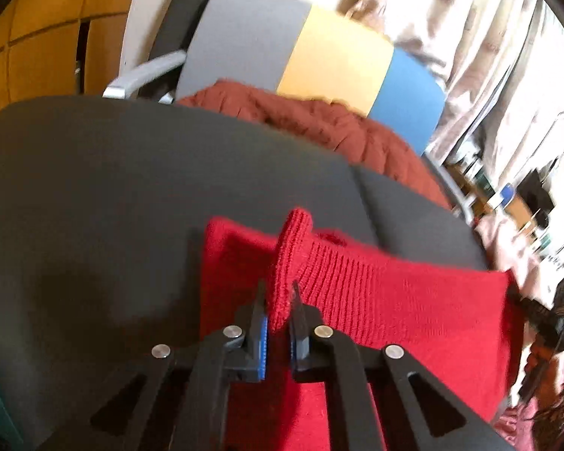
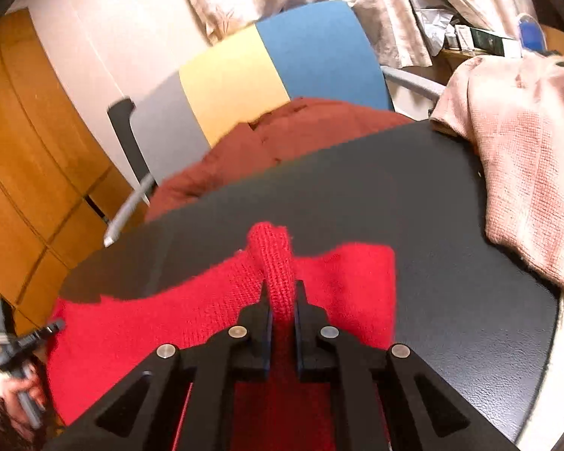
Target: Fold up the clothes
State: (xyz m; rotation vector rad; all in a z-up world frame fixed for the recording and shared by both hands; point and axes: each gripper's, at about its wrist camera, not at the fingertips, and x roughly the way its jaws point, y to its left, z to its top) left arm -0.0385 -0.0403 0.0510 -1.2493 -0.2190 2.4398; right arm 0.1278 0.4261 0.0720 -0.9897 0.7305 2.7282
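A bright red knitted garment lies on the dark grey table. My left gripper is shut on a raised fold of its ribbed edge, which sticks up between the fingers. In the right wrist view the same red garment spreads across the table. My right gripper is shut on another bunched ridge of the knit. The left gripper shows at the lower left of the right wrist view, past the garment's edge.
A chair with grey, yellow and blue back panels stands beyond the table with a rust-brown garment heaped on its seat. A pink knitted cloth lies on the table's right side. Wooden cabinets stand at the left.
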